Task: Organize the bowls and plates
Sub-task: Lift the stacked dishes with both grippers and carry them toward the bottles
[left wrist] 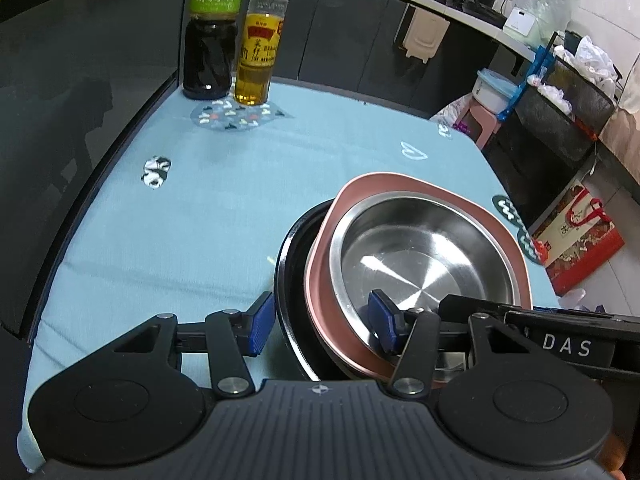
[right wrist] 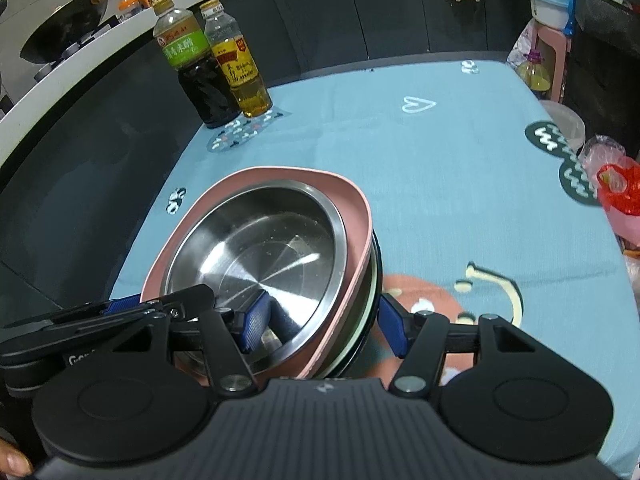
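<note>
A stack of dishes sits on the blue tablecloth: a steel bowl (left wrist: 424, 256) nests in a pink squarish plate (left wrist: 400, 184), over a black plate (left wrist: 292, 248). The right wrist view shows the steel bowl (right wrist: 260, 252), the pink plate (right wrist: 356, 216) and pale and black rims (right wrist: 372, 280) below. My left gripper (left wrist: 320, 324) is open, its jaws straddling the stack's near left edge, one pad inside the bowl. My right gripper (right wrist: 320, 328) is open and straddles the stack's near right edge the same way. Each gripper shows in the other's view.
Two bottles, dark vinegar (left wrist: 212, 32) and yellow oil (left wrist: 260, 40), stand at the table's far left. A red gift bag (left wrist: 576, 236) and a pink stool (left wrist: 484, 124) stand off the right edge. Plastic bags (right wrist: 616, 184) lie at the table's right side.
</note>
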A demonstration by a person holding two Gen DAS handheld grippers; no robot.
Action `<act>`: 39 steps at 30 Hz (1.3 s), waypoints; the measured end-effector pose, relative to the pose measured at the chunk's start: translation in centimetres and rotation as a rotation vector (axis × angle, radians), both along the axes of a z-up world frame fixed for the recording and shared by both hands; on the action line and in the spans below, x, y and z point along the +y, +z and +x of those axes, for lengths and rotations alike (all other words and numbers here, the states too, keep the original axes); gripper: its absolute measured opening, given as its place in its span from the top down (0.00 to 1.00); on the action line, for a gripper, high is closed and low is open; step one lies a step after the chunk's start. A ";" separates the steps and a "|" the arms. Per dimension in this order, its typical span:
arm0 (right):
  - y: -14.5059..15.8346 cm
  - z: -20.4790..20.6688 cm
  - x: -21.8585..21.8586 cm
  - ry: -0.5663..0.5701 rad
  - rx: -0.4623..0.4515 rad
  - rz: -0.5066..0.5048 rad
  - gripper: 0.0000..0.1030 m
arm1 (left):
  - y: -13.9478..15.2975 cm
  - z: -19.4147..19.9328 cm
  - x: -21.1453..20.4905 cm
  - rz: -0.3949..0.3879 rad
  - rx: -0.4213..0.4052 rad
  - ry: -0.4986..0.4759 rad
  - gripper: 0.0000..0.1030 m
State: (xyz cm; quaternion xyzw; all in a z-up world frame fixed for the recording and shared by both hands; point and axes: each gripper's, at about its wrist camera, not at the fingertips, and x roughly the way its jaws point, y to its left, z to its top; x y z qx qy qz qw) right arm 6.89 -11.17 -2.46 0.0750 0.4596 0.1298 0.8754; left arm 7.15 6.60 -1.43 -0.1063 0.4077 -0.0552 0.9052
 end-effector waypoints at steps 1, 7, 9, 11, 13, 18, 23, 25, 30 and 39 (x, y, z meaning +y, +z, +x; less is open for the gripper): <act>0.1 0.2 0.0 -0.002 -0.005 0.001 0.46 | 0.1 0.2 0.0 0.000 -0.006 0.001 0.53; 0.5 1.9 -0.1 -0.015 -0.023 -0.001 0.46 | 0.5 2.2 -0.2 -0.011 -0.010 0.006 0.53; 0.7 2.8 -0.2 -0.024 -0.030 0.000 0.46 | 0.6 3.1 -0.3 -0.020 -0.010 0.013 0.53; 0.8 3.6 -0.1 -0.025 -0.037 -0.006 0.46 | 0.7 4.0 -0.4 -0.016 -0.019 0.012 0.53; 0.9 4.6 -0.2 -0.030 -0.042 -0.009 0.46 | 0.9 5.1 -0.7 -0.006 -0.029 0.009 0.53; 0.9 7.2 -0.5 -0.055 -0.045 0.004 0.46 | 1.2 8.1 -0.9 0.002 -0.040 0.004 0.53; 0.6 10.1 -0.9 -0.063 -0.042 0.020 0.46 | 1.0 11.0 -1.2 0.013 -0.044 0.006 0.53; 0.3 11.2 -1.1 -0.070 -0.040 0.024 0.46 | 0.8 12.3 -1.3 0.010 -0.035 0.009 0.53; -0.4 13.8 -1.2 -0.076 -0.039 0.021 0.46 | 0.0 15.0 -1.3 0.000 -0.033 0.020 0.53; -2.0 17.2 -1.3 -0.081 -0.006 0.016 0.46 | -1.6 18.9 -1.5 0.002 -0.007 0.036 0.54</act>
